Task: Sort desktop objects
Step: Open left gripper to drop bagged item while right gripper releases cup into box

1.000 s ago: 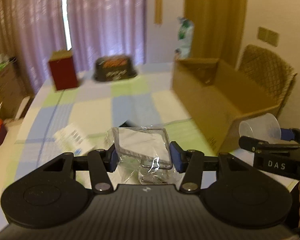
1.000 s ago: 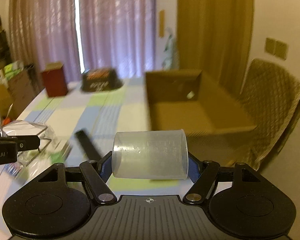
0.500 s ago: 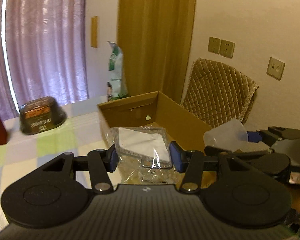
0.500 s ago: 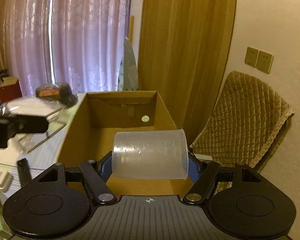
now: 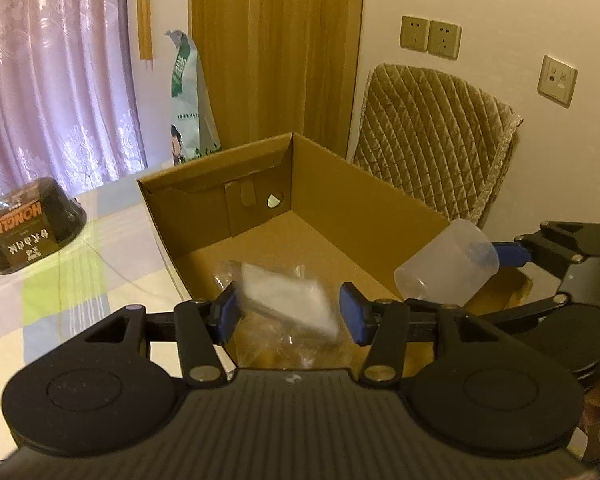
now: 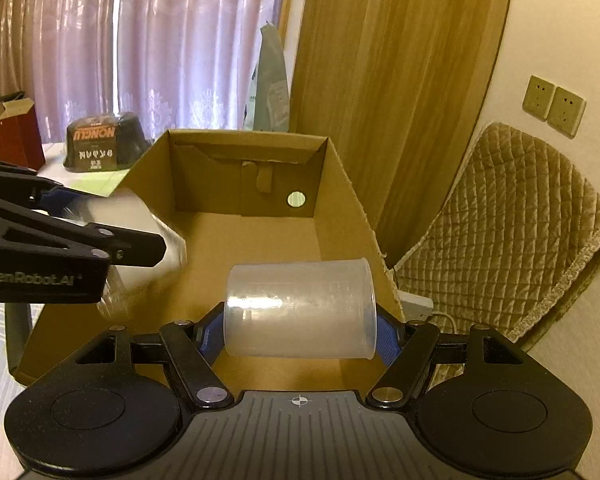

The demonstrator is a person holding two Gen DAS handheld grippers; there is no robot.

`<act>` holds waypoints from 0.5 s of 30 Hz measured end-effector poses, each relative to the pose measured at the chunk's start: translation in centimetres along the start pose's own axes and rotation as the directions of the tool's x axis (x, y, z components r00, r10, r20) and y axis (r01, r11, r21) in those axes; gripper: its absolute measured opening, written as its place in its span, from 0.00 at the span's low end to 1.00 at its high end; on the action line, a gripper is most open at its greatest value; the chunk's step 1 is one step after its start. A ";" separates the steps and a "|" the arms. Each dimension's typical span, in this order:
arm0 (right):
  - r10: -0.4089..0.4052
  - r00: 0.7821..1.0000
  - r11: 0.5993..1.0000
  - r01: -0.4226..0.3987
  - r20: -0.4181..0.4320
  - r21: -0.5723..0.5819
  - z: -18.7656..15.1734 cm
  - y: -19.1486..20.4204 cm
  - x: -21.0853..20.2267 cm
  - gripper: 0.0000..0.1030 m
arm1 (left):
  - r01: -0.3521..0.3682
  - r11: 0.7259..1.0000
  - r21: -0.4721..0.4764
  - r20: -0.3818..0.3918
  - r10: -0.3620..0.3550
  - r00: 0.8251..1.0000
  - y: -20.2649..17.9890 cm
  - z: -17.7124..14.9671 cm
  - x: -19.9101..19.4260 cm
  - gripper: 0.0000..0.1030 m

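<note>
An open cardboard box lies on the table below both grippers. My left gripper hangs over the box's near end with its jaws slightly apart. A clear plastic packet with a white insert sits tilted and blurred between the pads, slipping down. The right wrist view shows the same packet as a white smear at the left gripper's tips. My right gripper is shut on a translucent measuring cup lying sideways over the box. The cup also shows at the right of the left wrist view.
A black instant-noodle bowl sits upside down on the checked tablecloth left of the box. A quilted chair stands behind the box's right side. A dark red box sits far left. A green-and-white bag leans behind the box.
Both grippers have swung right from the open table to above the cardboard box. The packet, held steady before, now tilts and blurs between the left pads. The cup stays gripped.
</note>
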State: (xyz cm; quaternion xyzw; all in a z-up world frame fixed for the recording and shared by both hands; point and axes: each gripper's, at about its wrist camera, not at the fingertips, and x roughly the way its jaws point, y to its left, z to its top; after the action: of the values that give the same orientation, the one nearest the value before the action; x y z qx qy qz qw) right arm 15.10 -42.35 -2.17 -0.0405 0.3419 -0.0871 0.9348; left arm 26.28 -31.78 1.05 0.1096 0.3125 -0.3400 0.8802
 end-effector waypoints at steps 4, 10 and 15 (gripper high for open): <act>0.006 1.000 1.000 -0.006 -0.006 -0.004 -0.1 0.0 0.5 0.69 | -0.018 1.000 0.017 0.012 0.018 1.000 0.3 -0.1 -0.3 0.47; 0.024 1.000 1.000 -0.024 -0.013 -0.011 0.3 0.4 1.2 0.69 | -0.052 0.999 -0.011 0.047 0.052 0.998 1.7 -0.2 -2.4 0.51; 0.048 0.999 0.998 -0.048 -0.014 -0.031 0.6 0.9 1.6 0.70 | -0.068 0.997 -0.033 0.066 0.071 0.995 2.5 -0.7 -4.1 0.53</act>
State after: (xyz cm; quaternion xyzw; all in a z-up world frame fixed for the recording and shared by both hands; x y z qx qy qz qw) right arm 16.79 -41.78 -2.81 -0.0463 0.3503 -0.0595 0.9336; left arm 25.26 -27.50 3.05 0.0952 0.2840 -0.3078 0.9031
